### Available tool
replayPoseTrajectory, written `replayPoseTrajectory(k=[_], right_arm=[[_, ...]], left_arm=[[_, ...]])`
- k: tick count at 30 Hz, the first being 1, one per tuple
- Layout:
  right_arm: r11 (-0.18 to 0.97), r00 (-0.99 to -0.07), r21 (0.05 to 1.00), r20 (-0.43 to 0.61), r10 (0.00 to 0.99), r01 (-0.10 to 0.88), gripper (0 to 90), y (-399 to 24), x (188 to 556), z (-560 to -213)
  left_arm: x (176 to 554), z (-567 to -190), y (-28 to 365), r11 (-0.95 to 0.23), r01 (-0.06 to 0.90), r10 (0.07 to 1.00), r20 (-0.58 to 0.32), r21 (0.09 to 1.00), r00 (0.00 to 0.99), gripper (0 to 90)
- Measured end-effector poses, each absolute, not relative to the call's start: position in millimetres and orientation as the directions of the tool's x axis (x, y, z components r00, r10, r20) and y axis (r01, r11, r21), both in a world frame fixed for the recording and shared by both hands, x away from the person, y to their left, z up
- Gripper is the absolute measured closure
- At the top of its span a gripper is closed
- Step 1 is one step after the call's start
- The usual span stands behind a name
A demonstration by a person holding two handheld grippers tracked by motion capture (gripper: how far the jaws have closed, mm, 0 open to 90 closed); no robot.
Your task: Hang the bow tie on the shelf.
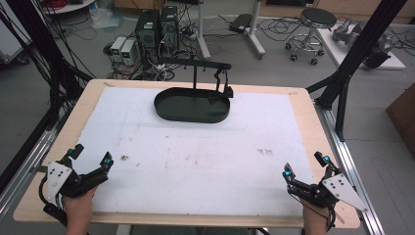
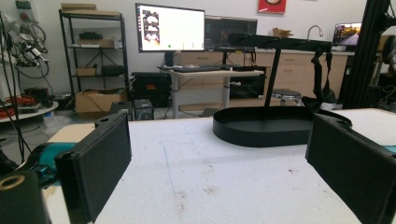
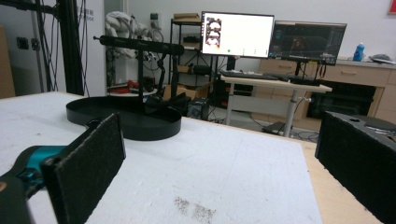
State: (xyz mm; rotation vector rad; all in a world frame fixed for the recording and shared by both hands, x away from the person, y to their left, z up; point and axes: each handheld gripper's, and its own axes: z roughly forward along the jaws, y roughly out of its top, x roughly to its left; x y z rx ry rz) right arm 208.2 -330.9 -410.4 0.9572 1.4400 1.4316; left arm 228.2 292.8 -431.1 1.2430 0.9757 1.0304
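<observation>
Item: black oval tray [image 1: 192, 108], shallow-walled, standing on the far middle part of the white mat [image 1: 195, 156]. A thin black post [image 1: 195, 78] rises from its rear and carries a horizontal black bar [image 1: 195, 62] over the tray. A small dark object [image 1: 226, 88] hangs from the bar's right end on a strap, reaching down to the tray's right rim (too dark to identify). In the left gripper view the tray [image 2: 266, 126] sits ahead and slightly right; in the right gripper view the tray [image 3: 123, 119] sits ahead and left.

Support: wooden table [image 1: 303, 105], light-coloured, the mat covering most of its top. The mat bears faint brownish smudges [image 1: 193, 159] near its middle and a small grey mark [image 1: 265, 152] toward the right.

Left gripper [image 1: 90, 161]: at the near left corner of the table, held in a hand [image 1: 78, 208], well apart from the tray. Jaws spread wide with nothing between them; teal tips, grey three-cornered plate on top.

Right gripper [image 1: 304, 166]: at the near right corner, held in the other hand [image 1: 315, 220], likewise well apart from the tray. Jaws spread wide, nothing held.

Surroundings: grey floor with two computer towers [image 1: 157, 27] and loose cables beyond the table; a round stool [image 1: 313, 24] on castors at far right; black frame struts [image 1: 359, 46] at the right side. Two lit monitors [image 2: 170, 28] stand on a desk in the background.
</observation>
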Motion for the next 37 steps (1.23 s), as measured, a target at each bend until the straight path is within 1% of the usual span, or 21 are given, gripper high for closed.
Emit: replayPoseTrajectory(k=[5, 17, 25, 37], right_arm=[[0.027, -0.331, 0.998, -0.047, 0.942, -0.065, 0.6, -332.9, 207.6, -411.2], [0.014, -0.392, 0.998, -0.038, 0.919, -0.066, 0.5, -327.9, 212.8, -422.0], [-0.007, -0.389, 0.998, -0.018, 0.921, -0.062, 0.6, -331.5, 212.8, -423.3], [-0.005, -0.39, 0.998, -0.02, 0.92, -0.063, 0.5, -331.4, 213.1, -423.0]], left_arm=[[228.7, -429.3, 295.4, 0.047, -0.077, 0.967, -0.026, 0.996, 0.253, 7.4], [232.0, -428.7, 300.5, 0.051, -0.076, 0.968, -0.031, 0.996, 0.248, 7.4], [232.2, -428.6, 299.8, 0.045, -0.075, 0.967, -0.024, 0.996, 0.253, 7.4], [232.9, -428.6, 299.1, 0.039, -0.073, 0.966, -0.019, 0.997, 0.259, 7.4]])
